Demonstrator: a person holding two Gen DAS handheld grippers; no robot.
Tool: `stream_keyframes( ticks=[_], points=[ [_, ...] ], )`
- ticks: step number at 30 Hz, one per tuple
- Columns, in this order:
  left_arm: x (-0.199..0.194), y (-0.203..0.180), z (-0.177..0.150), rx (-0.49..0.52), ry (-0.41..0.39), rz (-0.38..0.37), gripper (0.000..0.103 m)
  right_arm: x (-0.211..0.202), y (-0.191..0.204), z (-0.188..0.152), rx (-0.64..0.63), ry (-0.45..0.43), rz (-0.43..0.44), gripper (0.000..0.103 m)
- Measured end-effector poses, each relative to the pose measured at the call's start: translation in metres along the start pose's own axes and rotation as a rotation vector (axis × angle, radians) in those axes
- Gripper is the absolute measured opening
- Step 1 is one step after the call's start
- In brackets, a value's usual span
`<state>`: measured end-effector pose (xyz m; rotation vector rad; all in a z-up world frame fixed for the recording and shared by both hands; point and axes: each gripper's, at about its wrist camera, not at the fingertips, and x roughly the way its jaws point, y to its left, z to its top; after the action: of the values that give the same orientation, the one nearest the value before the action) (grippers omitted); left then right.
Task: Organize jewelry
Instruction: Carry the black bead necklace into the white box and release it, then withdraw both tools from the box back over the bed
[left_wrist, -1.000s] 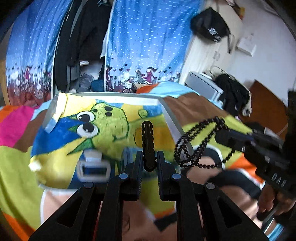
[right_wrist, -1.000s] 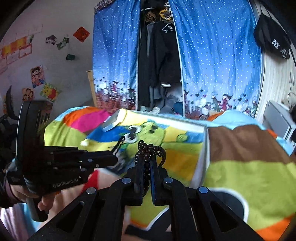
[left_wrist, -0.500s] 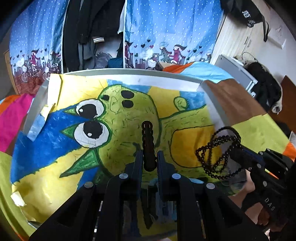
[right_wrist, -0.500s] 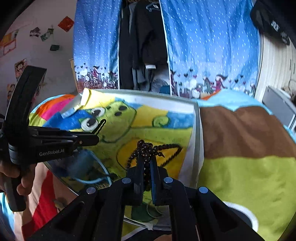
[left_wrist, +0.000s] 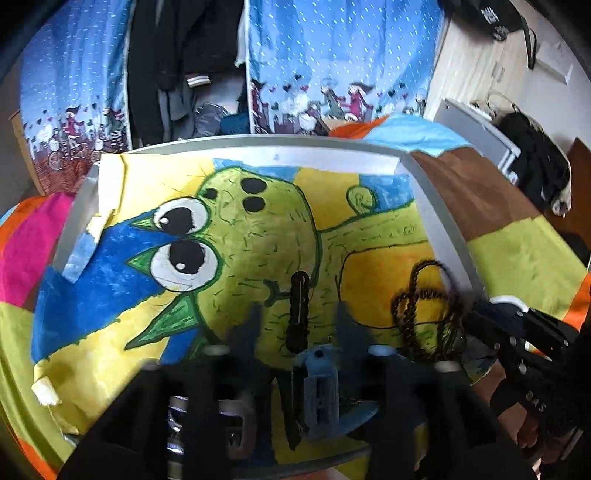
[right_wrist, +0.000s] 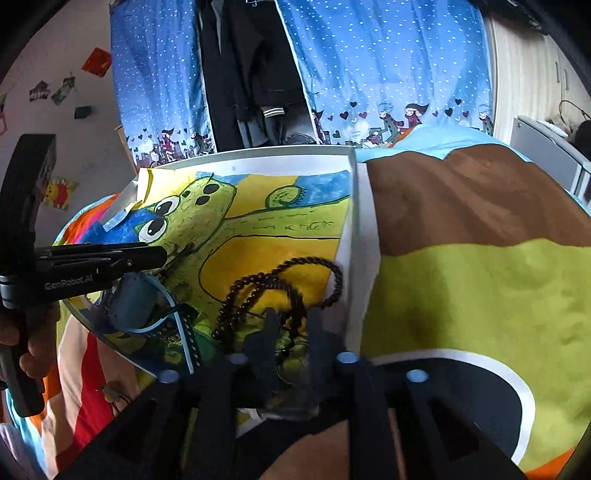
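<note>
On the bed, nearest the right wrist camera, the right tool (right_wrist: 293, 319) has its jaws parted and holds nothing. A few strands of the dark bead necklace (right_wrist: 314, 261) run into the gap between them. The rest of the necklace lies in loose loops just ahead, on the orange part of the drawing (right_wrist: 258, 221). Its far loop touches the paper's right edge, close to the tray's (right_wrist: 364, 221) right wall.

The left tool (left_wrist: 299, 310) also has its jaws apart, though they are blurred. A small dark bead bracelet (left_wrist: 298, 291) shows edge-on in the gap over the green figure, and neither finger appears to touch it. I cannot tell whether it rests on the paper or is in the air. In the right wrist view a hand (right_wrist: 29, 354) grips this tool's handle at the far left.

A blurred blue-grey thing (right_wrist: 133, 299) sits under the left tool at the tray's near corner. I cannot make out what it is.

The shallow white tray is lined with the painted green, big-eyed creature. It rests on a bedspread (right_wrist: 461, 295) of brown, lime, pink and orange patches.

Beyond the bed hang blue dotted curtains (right_wrist: 369, 74), with dark clothes (right_wrist: 258, 74) in the opening between them.
</note>
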<state>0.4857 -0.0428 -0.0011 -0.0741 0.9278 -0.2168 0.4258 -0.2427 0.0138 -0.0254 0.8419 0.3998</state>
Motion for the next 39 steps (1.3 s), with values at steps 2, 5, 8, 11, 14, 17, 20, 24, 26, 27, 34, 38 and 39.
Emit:
stream_keyframes(
  ticks=[2, 5, 8, 11, 14, 17, 20, 24, 26, 27, 34, 38, 39],
  points=[
    [-0.01, 0.002, -0.002, -0.031, -0.025, -0.011, 0.053, -0.008, -0.001, 0.0, 0.006, -0.012, 0.002, 0.034],
    [-0.024, 0.002, -0.003, -0.055, -0.049, -0.003, 0.055, -0.022, 0.002, 0.0, -0.003, -0.026, -0.014, 0.044],
    [-0.049, -0.002, -0.008, -0.061, -0.113, 0.013, 0.064, -0.041, 0.005, -0.002, -0.012, -0.063, -0.041, 0.061],
    [-0.078, -0.007, -0.019, -0.072, -0.208, -0.003, 0.082, -0.063, 0.005, -0.003, 0.017, -0.119, -0.015, 0.082],
    [-0.107, -0.011, -0.031, -0.08, -0.284, -0.007, 0.088, -0.084, 0.008, -0.005, 0.042, -0.16, 0.021, 0.09],
    [-0.137, -0.014, -0.042, -0.08, -0.333, -0.012, 0.09, -0.106, 0.018, -0.007, 0.028, -0.197, 0.028, 0.093],
    [-0.167, -0.015, -0.052, -0.071, -0.385, 0.012, 0.094, -0.131, 0.034, -0.01, 0.005, -0.237, 0.031, 0.098],
    [-0.205, -0.015, -0.069, -0.057, -0.438, 0.022, 0.097, -0.161, 0.059, -0.014, -0.038, -0.292, 0.03, 0.103],
    [-0.224, -0.013, -0.079, -0.052, -0.464, 0.028, 0.099, -0.176, 0.074, -0.018, -0.063, -0.32, 0.031, 0.103],
    [-0.235, -0.013, -0.086, -0.049, -0.477, 0.031, 0.1, -0.182, 0.081, -0.02, -0.074, -0.333, 0.033, 0.103],
    [-0.292, -0.01, -0.136, -0.06, -0.525, 0.066, 0.1, -0.224, 0.129, -0.041, -0.173, -0.414, 0.03, 0.103],
    [-0.316, -0.004, -0.164, -0.074, -0.545, 0.085, 0.1, -0.242, 0.151, -0.053, -0.223, -0.445, 0.019, 0.103],
    [-0.321, -0.001, -0.169, -0.08, -0.549, 0.087, 0.1, -0.245, 0.154, -0.056, -0.228, -0.45, 0.021, 0.103]
  ],
)
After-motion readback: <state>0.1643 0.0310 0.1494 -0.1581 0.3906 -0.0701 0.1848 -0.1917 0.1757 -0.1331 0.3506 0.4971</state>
